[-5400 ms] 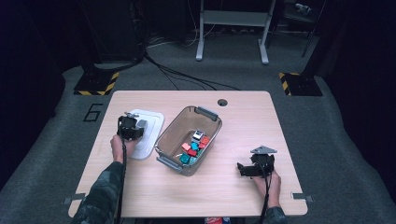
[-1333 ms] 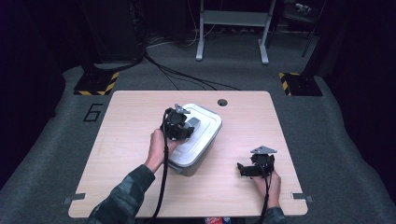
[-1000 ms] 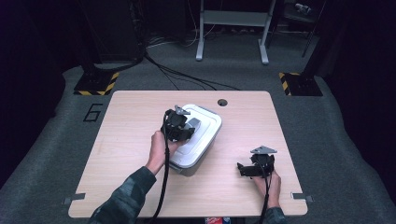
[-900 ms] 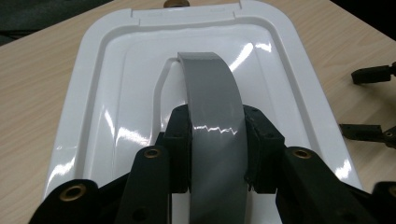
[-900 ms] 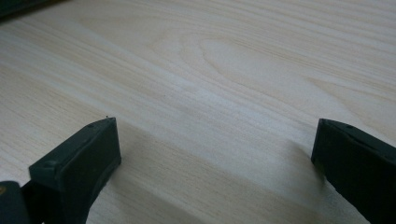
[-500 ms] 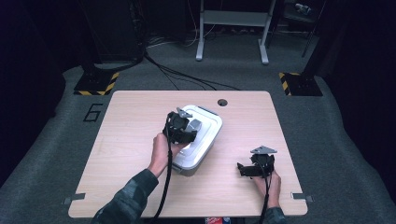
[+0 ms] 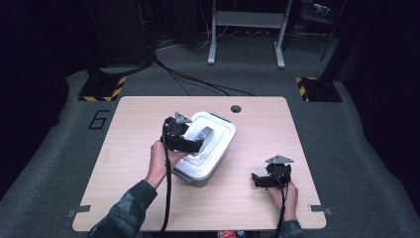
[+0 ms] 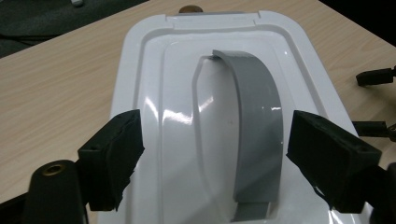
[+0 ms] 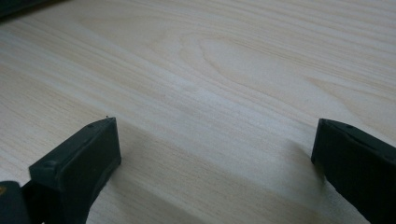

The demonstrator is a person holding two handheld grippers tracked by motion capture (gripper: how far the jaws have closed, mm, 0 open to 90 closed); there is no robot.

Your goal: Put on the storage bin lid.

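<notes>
A lidded box (image 7: 205, 148) is placed near the middle of the table (image 7: 124, 134), set at a slant to the table's edges. A lid (image 8: 154, 93) is seated on the box, and a handle (image 8: 257, 126) is laid along the lid's middle. The left gripper (image 7: 182, 140) is held over the box's left side, with the handle seen between its spread jaws in the left gripper view. The right gripper (image 7: 270, 177) is kept well apart, to the right of the box and nearer the table's front edge. A round hole (image 7: 236, 108) is found behind the box, close to the table's far edge.
</notes>
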